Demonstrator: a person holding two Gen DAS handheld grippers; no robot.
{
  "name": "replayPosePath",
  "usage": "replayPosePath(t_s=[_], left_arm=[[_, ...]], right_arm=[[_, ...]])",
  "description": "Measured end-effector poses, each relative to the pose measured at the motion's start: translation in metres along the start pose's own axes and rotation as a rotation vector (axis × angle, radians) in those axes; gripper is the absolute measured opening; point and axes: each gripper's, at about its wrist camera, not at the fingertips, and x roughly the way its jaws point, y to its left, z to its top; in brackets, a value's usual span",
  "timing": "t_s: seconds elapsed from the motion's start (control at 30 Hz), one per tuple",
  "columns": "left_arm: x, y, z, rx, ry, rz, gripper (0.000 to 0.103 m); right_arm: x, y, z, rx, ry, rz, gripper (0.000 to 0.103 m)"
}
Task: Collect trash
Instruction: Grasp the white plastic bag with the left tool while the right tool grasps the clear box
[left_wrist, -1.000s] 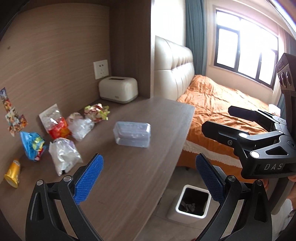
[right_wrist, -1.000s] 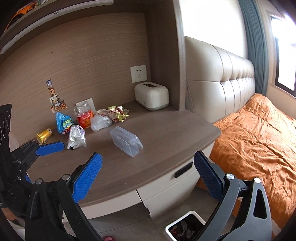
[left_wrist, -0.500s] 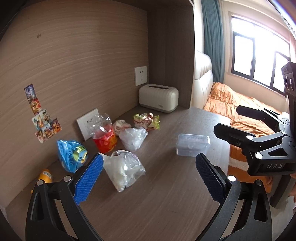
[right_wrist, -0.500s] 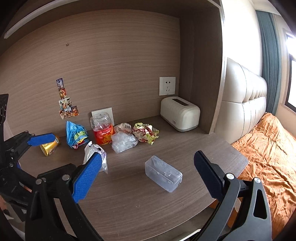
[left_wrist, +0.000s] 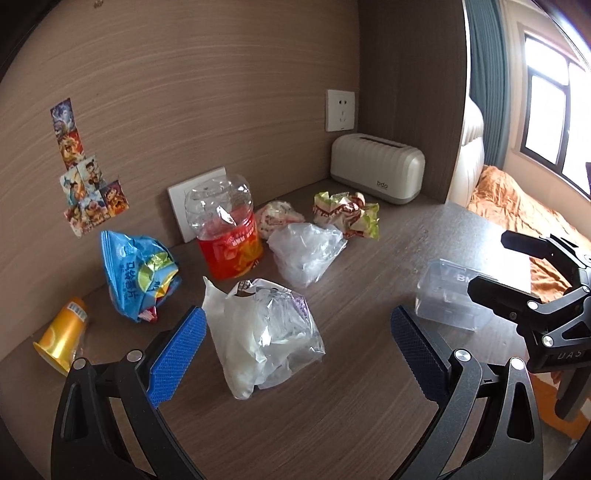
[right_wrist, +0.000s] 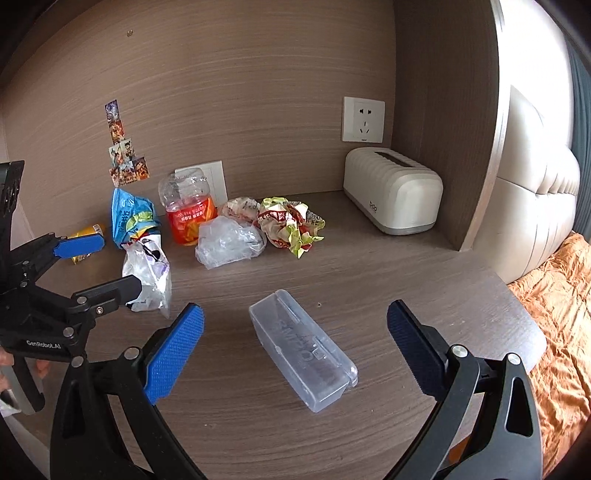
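Note:
Trash lies on the brown desk (left_wrist: 369, 406). My left gripper (left_wrist: 295, 317) is open, and a clear plastic bag (left_wrist: 266, 339) with white contents lies between its blue pads. My right gripper (right_wrist: 294, 312) is open over a clear plastic box (right_wrist: 303, 350) and is not touching it. Behind these sit a blue snack bag (left_wrist: 136, 273), a crushed bottle with a red label (left_wrist: 229, 236), a crumpled clear film (left_wrist: 306, 251), crumpled wrappers (left_wrist: 347, 214) and a yellow cup (left_wrist: 62, 336) on its side. The right gripper (left_wrist: 489, 260) shows at the left wrist view's right edge.
A white ribbed box (left_wrist: 376, 173) stands at the back right under a wall socket (left_wrist: 340, 110). The wood wall (left_wrist: 184, 92) closes the back, a side panel (right_wrist: 443, 110) the right. An orange bed (left_wrist: 517, 199) lies past the desk edge.
Both grippers have swung left from the bed and bin toward the desk and moved closer. The plastic bag now lies between the left pads, and the clear box under the right gripper.

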Motion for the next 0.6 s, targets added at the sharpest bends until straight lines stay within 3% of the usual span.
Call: replayPosePath(t_s=[0.2, 0.3, 0.33, 0.37, 0.4, 0.43, 0.47, 0.5, 0.6], left_arm=[[0.028, 0.002, -0.001, -0.030, 0.030, 0.078, 0.098], [0.043, 0.009, -0.003, -0.070, 0.063, 0.070, 0.098], [0.048, 0.013, -0.003, -0.092, 0.079, 0.053, 0.090], [0.053, 0.015, -0.003, -0.107, 0.095, 0.044, 0.065], [0.057, 0.019, -0.003, -0.131, 0.113, 0.043, 0.055], [0.059, 0.023, -0.003, -0.153, 0.116, 0.027, 0.051], [0.060, 0.025, -0.003, -0.158, 0.114, 0.019, 0.045], [0.060, 0.024, -0.003, -0.149, 0.112, 0.026, 0.044], [0.054, 0.017, -0.002, -0.115, 0.102, 0.037, 0.039]], right_arm=[[0.032, -0.012, -0.012, -0.018, 0.048, 0.054, 0.099], [0.043, -0.014, -0.016, -0.032, 0.064, 0.086, 0.099], [0.046, -0.014, -0.017, -0.035, 0.069, 0.101, 0.099], [0.048, -0.014, -0.017, -0.035, 0.070, 0.110, 0.097], [0.050, -0.014, -0.018, -0.033, 0.078, 0.132, 0.080], [0.053, -0.015, -0.018, -0.026, 0.092, 0.150, 0.068], [0.055, -0.015, -0.018, -0.017, 0.104, 0.162, 0.049], [0.057, -0.016, -0.019, -0.005, 0.114, 0.170, 0.040], [0.055, -0.016, -0.016, 0.007, 0.118, 0.190, 0.039]])
